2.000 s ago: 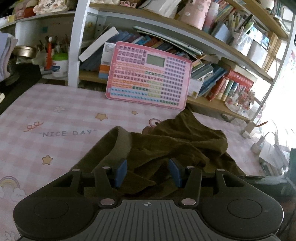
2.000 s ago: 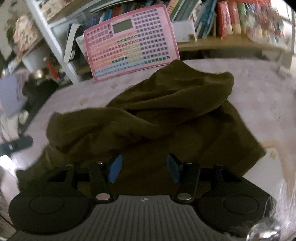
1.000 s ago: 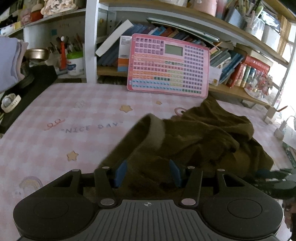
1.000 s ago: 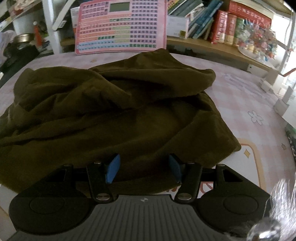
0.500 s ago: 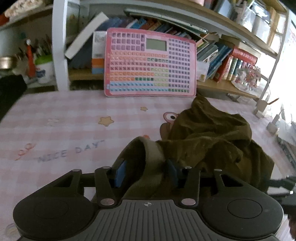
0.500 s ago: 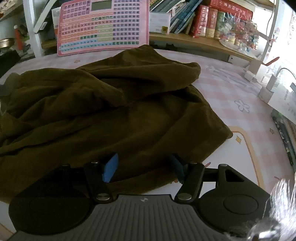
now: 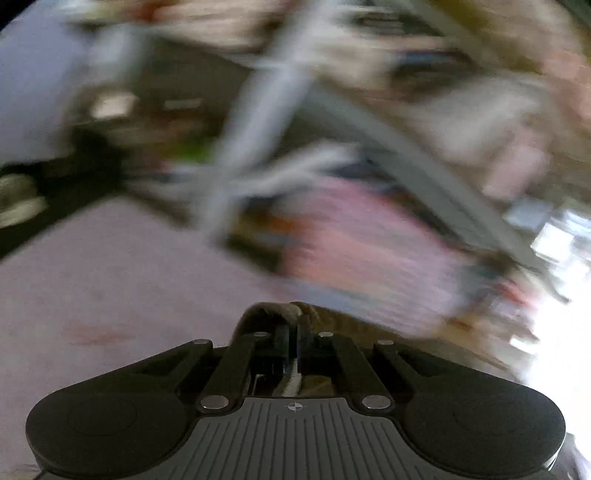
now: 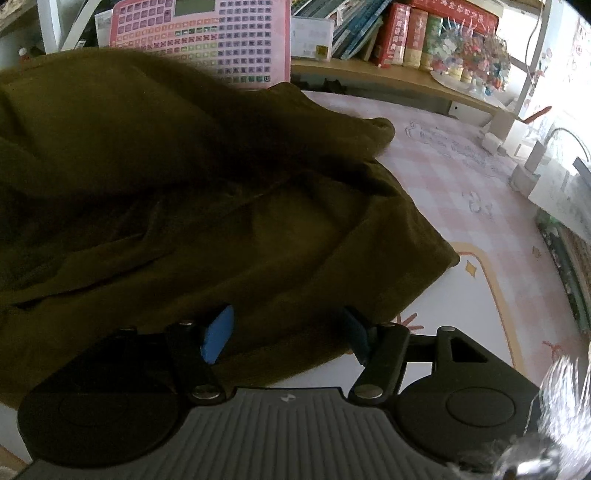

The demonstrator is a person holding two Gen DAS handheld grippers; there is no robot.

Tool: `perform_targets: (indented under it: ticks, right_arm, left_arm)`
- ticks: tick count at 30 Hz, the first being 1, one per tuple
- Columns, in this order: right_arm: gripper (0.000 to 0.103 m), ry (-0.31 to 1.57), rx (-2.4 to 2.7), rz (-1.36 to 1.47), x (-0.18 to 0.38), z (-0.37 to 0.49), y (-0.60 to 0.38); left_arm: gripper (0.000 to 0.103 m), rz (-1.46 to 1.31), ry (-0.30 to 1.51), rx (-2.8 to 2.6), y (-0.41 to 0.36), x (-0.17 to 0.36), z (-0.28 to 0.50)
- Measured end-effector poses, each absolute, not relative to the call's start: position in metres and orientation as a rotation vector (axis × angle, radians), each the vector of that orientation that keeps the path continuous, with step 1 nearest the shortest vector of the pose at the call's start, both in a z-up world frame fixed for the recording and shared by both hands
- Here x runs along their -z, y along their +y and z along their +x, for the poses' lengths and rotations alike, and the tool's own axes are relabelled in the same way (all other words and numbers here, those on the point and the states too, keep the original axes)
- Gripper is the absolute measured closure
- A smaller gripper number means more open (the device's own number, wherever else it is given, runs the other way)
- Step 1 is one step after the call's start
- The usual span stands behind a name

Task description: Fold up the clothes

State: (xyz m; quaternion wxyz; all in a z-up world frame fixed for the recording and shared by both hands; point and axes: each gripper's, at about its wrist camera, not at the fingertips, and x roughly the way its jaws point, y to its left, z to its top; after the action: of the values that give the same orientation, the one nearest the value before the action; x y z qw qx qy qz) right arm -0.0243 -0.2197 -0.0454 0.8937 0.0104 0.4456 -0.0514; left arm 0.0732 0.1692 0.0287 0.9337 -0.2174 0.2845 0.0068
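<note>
An olive-brown garment (image 8: pixel 207 192) lies rumpled on the pink checked tablecloth (image 8: pixel 480 206); its left part is raised up. My left gripper (image 7: pixel 293 332) is shut on a ribbed edge of the garment (image 7: pixel 295 312) and holds it above the table; that view is heavily blurred. My right gripper (image 8: pixel 288 332) is open, its blue pads (image 8: pixel 218 332) just over the garment's near hem.
A pink keyboard toy (image 8: pixel 207 37) leans against a bookshelf with books (image 8: pixel 406 33) at the back. Plugs and small white items (image 8: pixel 517 147) sit at the right edge of the table. A dark object (image 8: pixel 561 236) lies at the far right.
My left gripper closed on the garment's edge and is lifting it fast, blurring its view. The garment's left side rose. My right gripper moved slightly closer to the hem, still open.
</note>
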Motion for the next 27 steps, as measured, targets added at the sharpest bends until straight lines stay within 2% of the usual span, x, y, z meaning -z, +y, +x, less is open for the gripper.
perform_targets:
  ticks: [5, 7, 8, 10, 13, 24, 27]
  right_arm:
    - [0.040, 0.932, 0.091, 0.027, 0.045, -0.028, -0.217]
    - [0.040, 0.936, 0.085, 0.017, 0.045, -0.028, -0.217]
    - [0.040, 0.938, 0.081, 0.016, 0.045, -0.028, -0.217]
    - [0.040, 0.941, 0.066, 0.016, 0.044, -0.029, -0.219]
    - [0.040, 0.934, 0.045, 0.016, 0.042, -0.028, -0.226]
    - [0.040, 0.867, 0.118, -0.002, 0.034, -0.027, -0.299]
    - [0.041, 0.871, 0.116, 0.004, 0.037, -0.025, -0.317]
  left_arm:
    - [0.092, -0.285, 0.804, -0.193, 0.187, 0.024, 0.109]
    - [0.086, -0.282, 0.798, -0.189, 0.182, 0.024, 0.107]
    - [0.076, -0.289, 0.780, -0.180, 0.180, 0.020, 0.104]
    - [0.066, -0.293, 0.742, -0.171, 0.177, 0.010, 0.095]
    - [0.059, -0.278, 0.697, -0.174, 0.169, -0.005, 0.078]
    - [0.057, -0.343, 0.704, -0.262, 0.142, -0.007, -0.013]
    - [0.051, -0.361, 0.711, -0.286, 0.138, -0.004, -0.036]
